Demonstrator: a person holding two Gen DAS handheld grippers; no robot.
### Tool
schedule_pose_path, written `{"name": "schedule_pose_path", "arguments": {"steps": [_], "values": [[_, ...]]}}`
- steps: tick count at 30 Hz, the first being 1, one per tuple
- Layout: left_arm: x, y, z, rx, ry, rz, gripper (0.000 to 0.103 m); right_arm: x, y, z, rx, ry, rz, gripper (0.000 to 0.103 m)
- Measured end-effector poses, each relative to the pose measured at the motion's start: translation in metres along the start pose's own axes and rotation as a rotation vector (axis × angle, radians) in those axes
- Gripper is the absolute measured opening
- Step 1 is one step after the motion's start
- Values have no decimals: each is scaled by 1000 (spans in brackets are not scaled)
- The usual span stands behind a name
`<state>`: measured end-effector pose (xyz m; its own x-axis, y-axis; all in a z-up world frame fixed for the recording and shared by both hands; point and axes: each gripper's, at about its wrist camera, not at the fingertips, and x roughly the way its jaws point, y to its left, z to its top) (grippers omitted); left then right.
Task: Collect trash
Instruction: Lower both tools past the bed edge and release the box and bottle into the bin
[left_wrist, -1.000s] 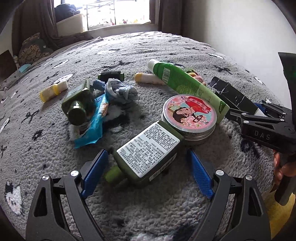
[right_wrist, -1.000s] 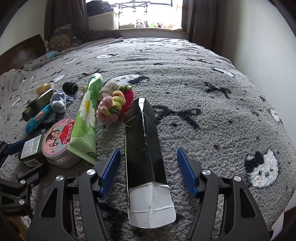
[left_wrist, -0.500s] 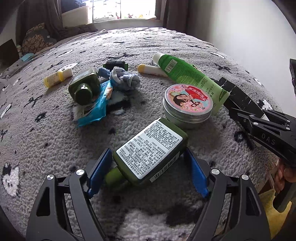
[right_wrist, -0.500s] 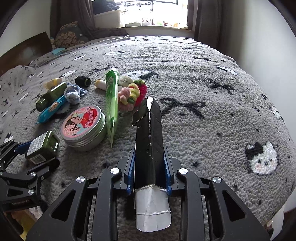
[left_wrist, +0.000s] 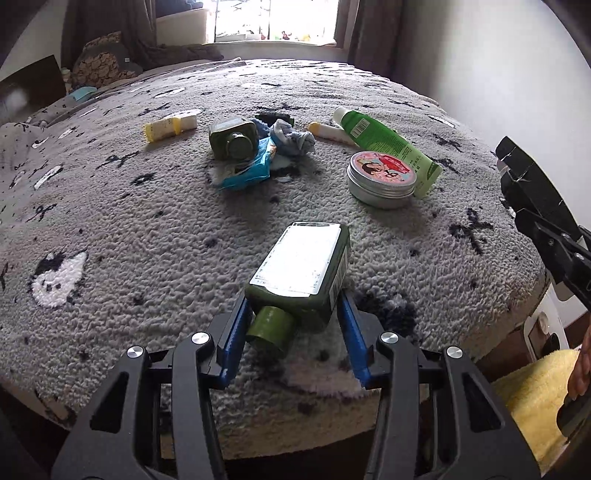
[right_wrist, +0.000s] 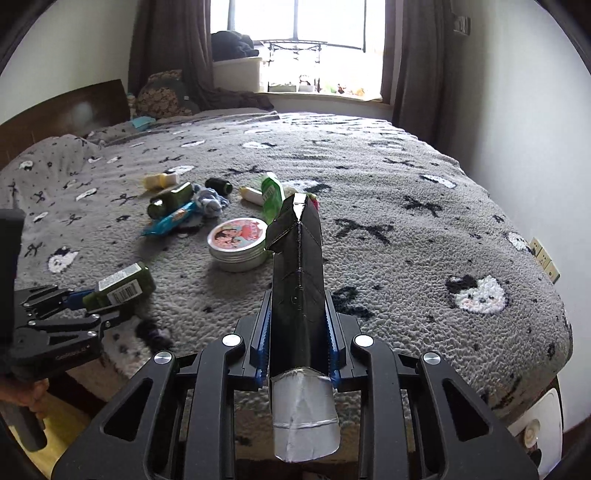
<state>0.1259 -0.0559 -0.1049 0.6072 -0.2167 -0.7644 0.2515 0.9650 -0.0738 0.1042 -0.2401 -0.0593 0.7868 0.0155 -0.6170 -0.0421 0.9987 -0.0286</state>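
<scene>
the left gripper (left_wrist: 291, 325) is clamped on a dark green bottle (left_wrist: 301, 273) at its shoulder, the blue pads pressing both sides just above the green cap; its jaws have just been closing onto it. the bottle's white label faces up and its base points away over the grey bed (left_wrist: 147, 236), near the bed's near edge.

the right gripper (right_wrist: 297, 332) is squeezed onto a flattened black carton (right_wrist: 297, 266), its pads tight against the carton's long sides. the carton points forward and up from the jaws, with its silver inner end (right_wrist: 304, 421) sticking back toward the camera.

further out on the bed lie a round tin (left_wrist: 382, 179) with a pink picture lid, a bright green tube (left_wrist: 384, 142) touching the tin's far side, a blue wrapper (left_wrist: 247, 170), a second green bottle (left_wrist: 232, 138), a balled blue cloth (left_wrist: 291, 138) and a small yellow tube (left_wrist: 170, 126), set apart to the left.
</scene>
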Motion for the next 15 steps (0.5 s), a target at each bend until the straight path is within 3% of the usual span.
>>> {"name": "schedule_pose_path", "arguments": {"steps": [11, 12, 13, 15], "values": [[-78, 1, -47, 31, -110, -2, 40, -62, 53, -34, -99, -75, 160, 25], [-81, 3, -53, 29, -111, 2, 23, -66, 56, -38, -99, -78, 167, 26], [-84, 5, -58, 20, -104, -2, 13, -69, 58, -42, -96, -79, 174, 26], [-86, 10, -68, -1, -95, -6, 13, -74, 60, -48, -88, -75, 190, 26]]}}
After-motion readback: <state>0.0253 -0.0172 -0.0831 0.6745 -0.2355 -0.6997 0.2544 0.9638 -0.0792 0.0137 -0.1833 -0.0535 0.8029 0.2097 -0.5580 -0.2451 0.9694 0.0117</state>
